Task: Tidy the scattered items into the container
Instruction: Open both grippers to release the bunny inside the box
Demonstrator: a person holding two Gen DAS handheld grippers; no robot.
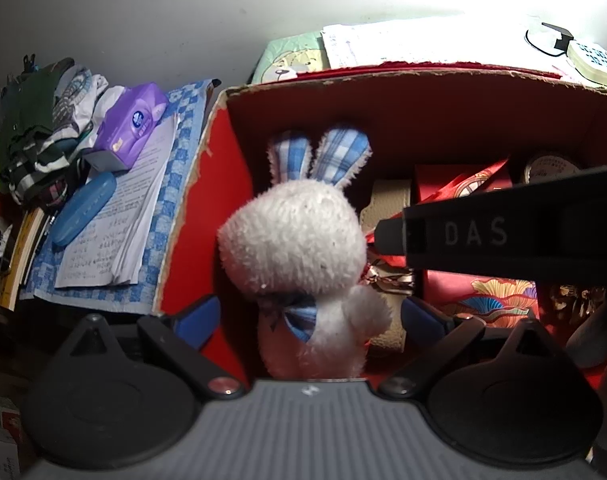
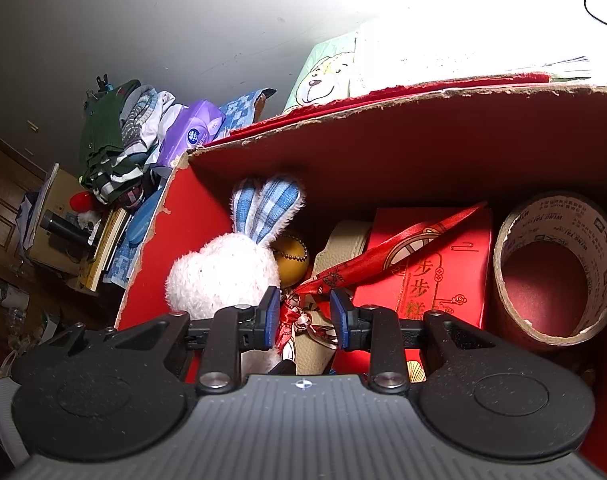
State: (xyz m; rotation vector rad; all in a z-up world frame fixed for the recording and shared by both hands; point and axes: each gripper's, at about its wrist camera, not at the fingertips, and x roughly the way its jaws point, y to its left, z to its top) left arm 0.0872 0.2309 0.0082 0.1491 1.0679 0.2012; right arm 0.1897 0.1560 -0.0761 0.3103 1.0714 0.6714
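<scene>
Standing upright in red box [image 1: 383, 92], plush rabbit [image 1: 295, 240] sits btwn left gripper [image 1: 309, 316] fingers, spread wide, not touching. Right gripper [image 2: 305, 316] part-open over red ribbon [image 2: 383, 252], clamping nothing.

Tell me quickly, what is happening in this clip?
A person with two handheld grippers is packing loose things into a red cardboard box. The left gripper stands open around a white plush rabbit sitting upright inside the box. The right gripper hovers open over a red ribbon, beside a red gift box and a tape roll.
</scene>
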